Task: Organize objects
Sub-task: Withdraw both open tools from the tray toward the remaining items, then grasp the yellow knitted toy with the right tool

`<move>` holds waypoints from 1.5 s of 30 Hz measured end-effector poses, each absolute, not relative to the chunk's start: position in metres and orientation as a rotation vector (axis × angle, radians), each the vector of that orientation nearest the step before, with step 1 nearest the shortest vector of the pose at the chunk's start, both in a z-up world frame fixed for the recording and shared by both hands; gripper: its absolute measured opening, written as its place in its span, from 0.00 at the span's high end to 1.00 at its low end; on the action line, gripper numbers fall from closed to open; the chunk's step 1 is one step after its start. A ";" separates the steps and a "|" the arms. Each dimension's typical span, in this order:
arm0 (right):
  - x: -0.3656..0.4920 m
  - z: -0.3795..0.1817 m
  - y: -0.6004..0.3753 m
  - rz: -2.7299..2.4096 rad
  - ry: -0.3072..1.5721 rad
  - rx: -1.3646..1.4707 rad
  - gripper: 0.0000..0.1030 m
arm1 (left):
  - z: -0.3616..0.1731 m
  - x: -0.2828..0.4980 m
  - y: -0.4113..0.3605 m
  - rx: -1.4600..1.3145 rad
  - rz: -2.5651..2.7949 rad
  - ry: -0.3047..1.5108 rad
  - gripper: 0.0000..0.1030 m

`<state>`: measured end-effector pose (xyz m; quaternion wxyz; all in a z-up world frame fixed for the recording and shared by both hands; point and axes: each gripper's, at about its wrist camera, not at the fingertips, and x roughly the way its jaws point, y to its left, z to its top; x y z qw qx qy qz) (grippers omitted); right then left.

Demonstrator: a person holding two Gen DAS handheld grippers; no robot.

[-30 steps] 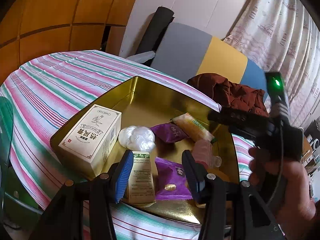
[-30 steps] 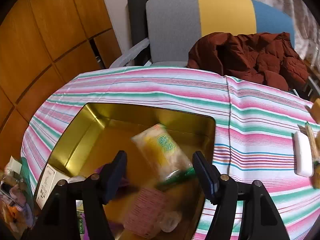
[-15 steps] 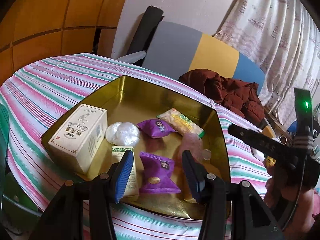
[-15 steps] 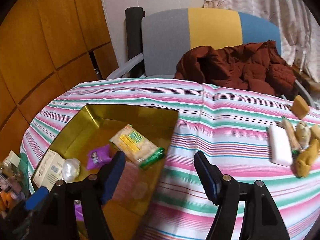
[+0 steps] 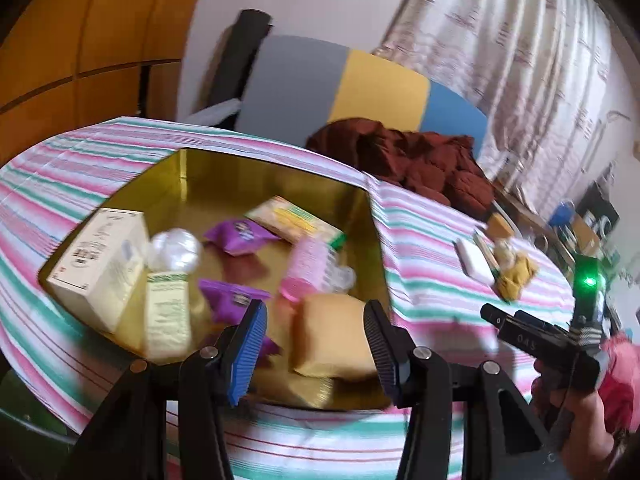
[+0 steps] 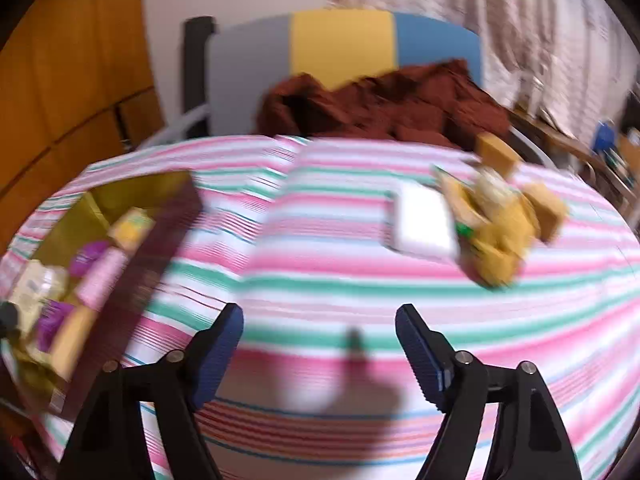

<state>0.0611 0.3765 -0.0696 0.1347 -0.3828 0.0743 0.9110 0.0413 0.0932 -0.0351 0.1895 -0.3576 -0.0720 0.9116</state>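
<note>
A gold tin (image 5: 376, 216) sits on the striped table and holds a cream box (image 5: 100, 264), a white ball (image 5: 176, 252), purple packets (image 5: 240, 236), a pink bottle (image 5: 308, 268), a yellow snack pack (image 5: 296, 220) and a tan block (image 5: 332, 332). My left gripper (image 5: 312, 340) is open and empty over the tin's near edge. My right gripper (image 6: 320, 348) is open and empty above bare cloth. A white bar (image 6: 424, 220) and yellow-brown items (image 6: 504, 228) lie ahead to its right. The tin (image 6: 176, 216) is at its left.
A grey, yellow and blue chair (image 6: 344, 44) with a dark red jacket (image 6: 384, 104) stands behind the table. A tan block (image 6: 496, 152) lies near the far table edge. Wood panels are on the left, curtains on the right. The right wrist view is blurred.
My right gripper has swung right, away from the tin and towards the loose items on the cloth. My left gripper's view has turned slightly right, and the tan block in the tin now shows.
</note>
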 end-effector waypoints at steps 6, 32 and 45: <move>0.087 -0.083 0.449 2.499 0.292 -1.071 0.21 | -0.033 0.065 0.125 -0.950 2.528 -0.091 0.51; 0.045 -0.081 0.523 2.480 0.325 -0.951 0.55 | -0.036 0.060 0.218 -1.036 2.357 0.071 0.51; 0.111 -0.085 0.543 2.394 0.536 -0.788 0.56 | -0.056 -0.009 0.323 -1.196 2.256 0.146 0.40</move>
